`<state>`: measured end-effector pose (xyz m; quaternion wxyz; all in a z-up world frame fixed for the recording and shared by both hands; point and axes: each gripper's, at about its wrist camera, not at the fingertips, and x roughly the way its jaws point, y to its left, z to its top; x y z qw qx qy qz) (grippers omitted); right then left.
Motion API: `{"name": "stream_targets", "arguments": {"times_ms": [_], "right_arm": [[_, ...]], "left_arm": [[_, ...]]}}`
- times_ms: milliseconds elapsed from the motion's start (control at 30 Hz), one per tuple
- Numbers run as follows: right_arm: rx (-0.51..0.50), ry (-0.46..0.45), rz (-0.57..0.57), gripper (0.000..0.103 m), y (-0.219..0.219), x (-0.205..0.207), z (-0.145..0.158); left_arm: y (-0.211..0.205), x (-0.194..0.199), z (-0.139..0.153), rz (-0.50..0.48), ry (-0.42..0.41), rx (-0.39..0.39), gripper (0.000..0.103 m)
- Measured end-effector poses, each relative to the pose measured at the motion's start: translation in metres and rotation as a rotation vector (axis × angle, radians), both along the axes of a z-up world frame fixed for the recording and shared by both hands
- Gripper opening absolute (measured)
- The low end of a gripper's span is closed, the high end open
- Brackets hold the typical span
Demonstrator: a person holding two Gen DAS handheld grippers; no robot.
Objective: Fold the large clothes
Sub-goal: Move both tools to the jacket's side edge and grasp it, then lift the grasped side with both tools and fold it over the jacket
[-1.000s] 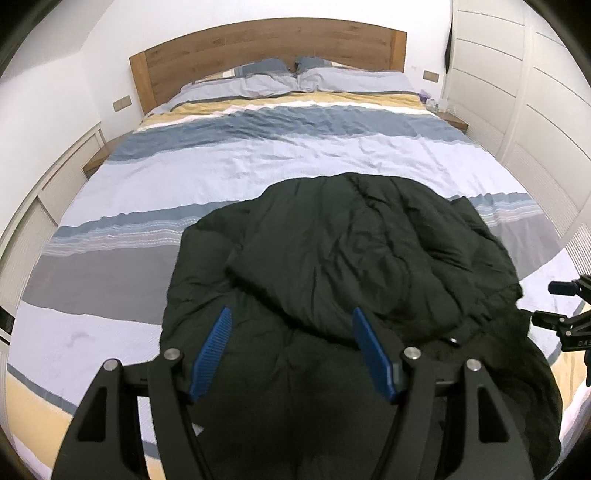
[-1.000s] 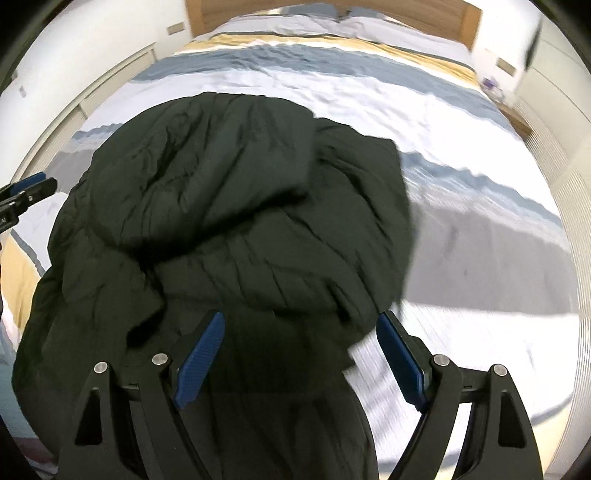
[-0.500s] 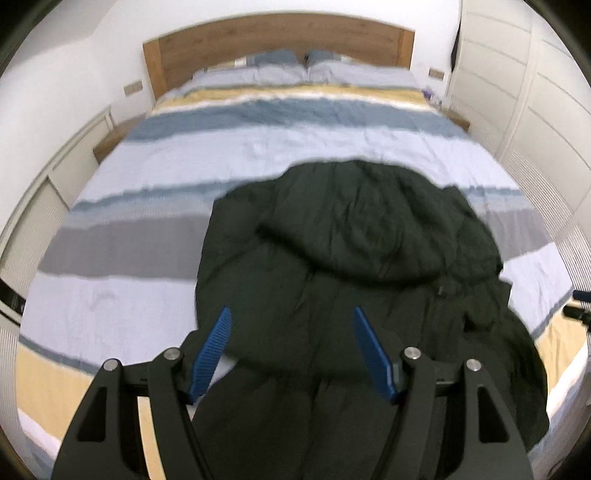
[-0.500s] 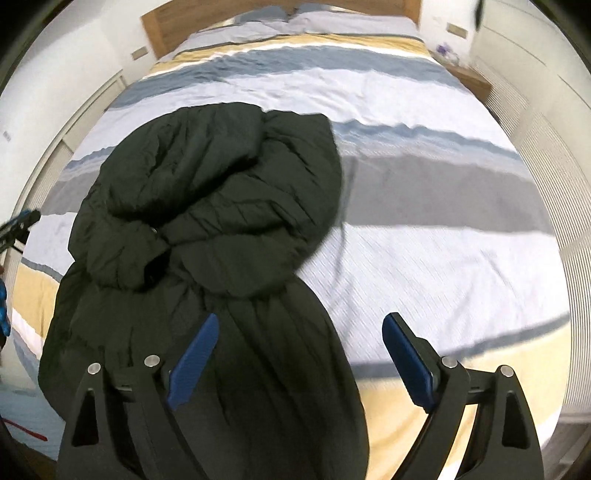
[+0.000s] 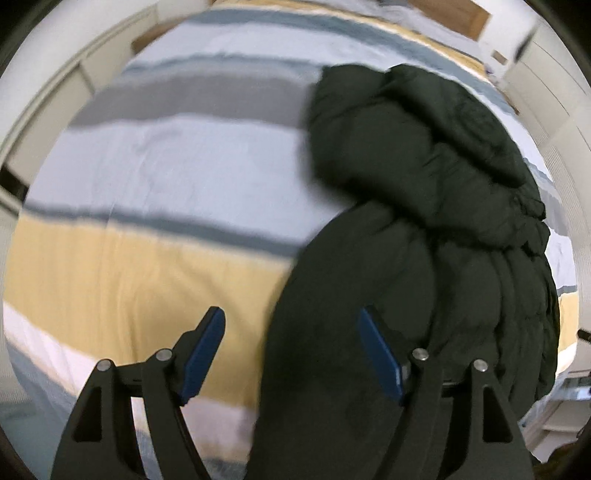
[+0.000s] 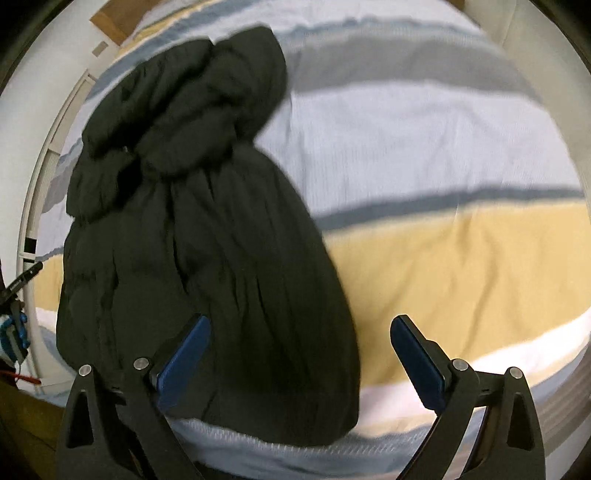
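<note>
A large black puffer jacket lies bunched on the striped bed, its lower part running to the foot edge; it also shows in the right wrist view. My left gripper is open and empty, hovering over the jacket's left edge near the foot of the bed. My right gripper is open and empty above the jacket's hem and right edge. Both views are motion-blurred.
The bed cover has grey, white, blue and yellow stripes. A wooden headboard and white wardrobe stand at the far right. Part of the other gripper shows at the left edge of the right wrist view.
Both grippers have pulled back toward the foot of the bed and swung apart, left one leftward, right one rightward. The jacket's hem is now in view below them. Both stay open.
</note>
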<state>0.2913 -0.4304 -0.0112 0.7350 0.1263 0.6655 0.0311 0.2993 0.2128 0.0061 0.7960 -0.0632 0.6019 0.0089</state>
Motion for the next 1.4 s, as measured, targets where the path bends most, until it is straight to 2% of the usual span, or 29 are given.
{"name": "stream_targets", "arguments": {"times_ms": [133,233,333,400,533,800,1033,1267,1333,1400], "right_arm": [[0.043,0.05,-0.043,0.097,-0.001,-0.014,-0.021],[0.041,0.096,-0.067,0.098,-0.002,-0.025,-0.038],[0.044,0.127,-0.081,0.098,-0.003,-0.032,-0.049],[0.051,0.139,-0.088,0.098,-0.002,-0.036,-0.055],[0.08,0.153,-0.103,0.098,-0.003,-0.042,-0.064],[0.142,0.182,-0.085,0.1,-0.004,-0.054,-0.095],[0.194,0.191,-0.123,0.102,-0.02,-0.062,-0.129],[0.301,0.215,-0.121,0.102,-0.007,-0.079,-0.151],[0.324,0.229,-0.1,0.099,-0.003,-0.083,-0.152],[0.349,0.237,-0.094,0.087,0.001,-0.087,-0.153]], "left_arm": [[0.028,-0.025,-0.016,0.026,0.07,-0.058,0.074],[0.041,-0.04,-0.037,0.042,0.136,-0.145,0.074],[0.042,-0.055,-0.061,0.049,0.192,-0.299,0.074],[0.039,-0.062,-0.074,0.041,0.218,-0.371,0.074],[0.028,-0.072,-0.099,0.03,0.28,-0.46,0.074],[0.027,-0.08,-0.121,0.092,0.335,-0.512,0.078],[0.015,-0.082,-0.127,0.135,0.377,-0.481,0.083],[-0.004,-0.083,-0.126,0.159,0.384,-0.468,0.082],[-0.009,-0.088,-0.127,0.162,0.386,-0.488,0.082],[-0.019,-0.094,-0.13,0.162,0.385,-0.5,0.082]]}}
